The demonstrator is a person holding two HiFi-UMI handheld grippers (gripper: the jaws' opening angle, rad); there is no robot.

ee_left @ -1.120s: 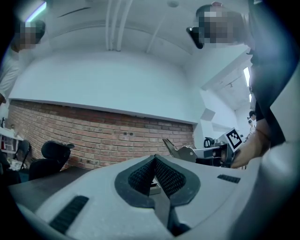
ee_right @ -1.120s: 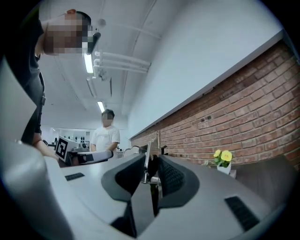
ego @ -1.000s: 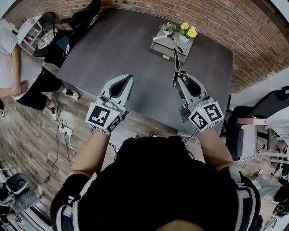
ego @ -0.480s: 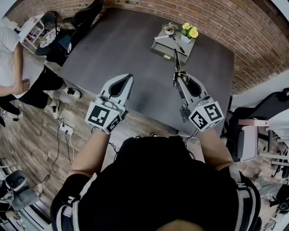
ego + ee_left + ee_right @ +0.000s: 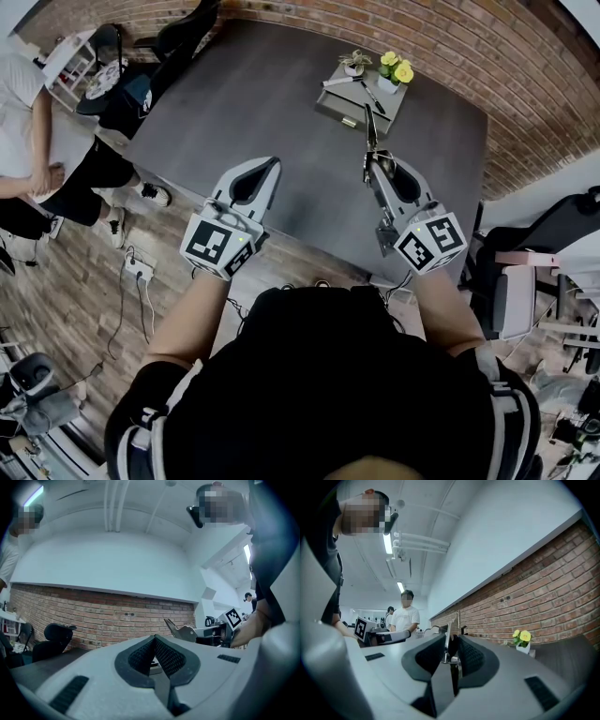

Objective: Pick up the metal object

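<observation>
A thin metal object [image 5: 369, 127] pokes forward out of my right gripper [image 5: 367, 161], which is shut on it above the right part of the dark table [image 5: 244, 103]. In the right gripper view the metal piece [image 5: 448, 641] stands upright between the black pads. My left gripper [image 5: 272, 163] hovers level with it over the table's near edge, its jaws shut with nothing between them. In the left gripper view its pads [image 5: 167, 657] meet at the tip, and the right gripper [image 5: 183, 632] shows off to the right.
A grey tray [image 5: 339, 101] at the table's far side holds a pot of yellow flowers [image 5: 395, 67], a small plant and a pen. A brick wall runs behind it. A seated person [image 5: 37, 141] is at the left, chairs [image 5: 553, 234] at the right.
Both grippers stay almost in place, the right one still gripping the metal object. The view has shifted slightly and the person at the left has moved a little.
</observation>
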